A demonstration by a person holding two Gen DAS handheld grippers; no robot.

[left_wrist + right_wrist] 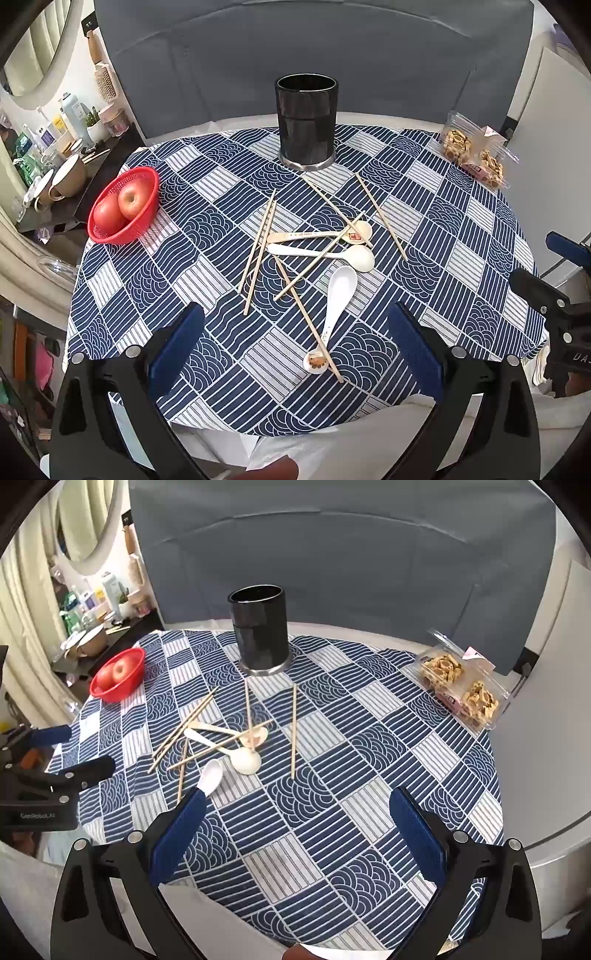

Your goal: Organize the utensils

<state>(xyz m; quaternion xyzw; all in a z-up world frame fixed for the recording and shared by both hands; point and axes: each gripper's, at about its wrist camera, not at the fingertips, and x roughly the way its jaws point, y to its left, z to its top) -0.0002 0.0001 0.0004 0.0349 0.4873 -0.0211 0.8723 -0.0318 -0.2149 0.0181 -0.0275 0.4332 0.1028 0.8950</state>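
Nearest the lens, the left gripper (pixel 295 347) hangs over the near edge of the round table, its two blue-padded fingers (pixel 177 339) spread about as wide as they go, with nothing between them but cloth; the handle end of a white ceramic soup spoon (pixel 334 310) lies in the gap, untouched. The right gripper (pixel 295 827) is likewise wide open and empty, tilted down at the patterned blue tablecloth (pixel 332 812). Both appear held back from the pile, probably to survey it before a first pick.

The utensils lie scattered at the table's centre: wooden chopsticks (pixel 258 251) crossing one another, a cream spoon (pixel 325 253) and a decorated spoon (pixel 321 234) beneath them. At twelve o'clock stands the black cylindrical holder (pixel 306 125), upright and seemingly empty, the likely destination. A red basket of apples (pixel 123 205) sits at ten o'clock, a clear box of biscuits (pixel 474 153) at two o'clock.

Overlaps make the chopstick count uncertain. The holder's interior is dark. In the right wrist view the left finger hides the white spoon's handle.
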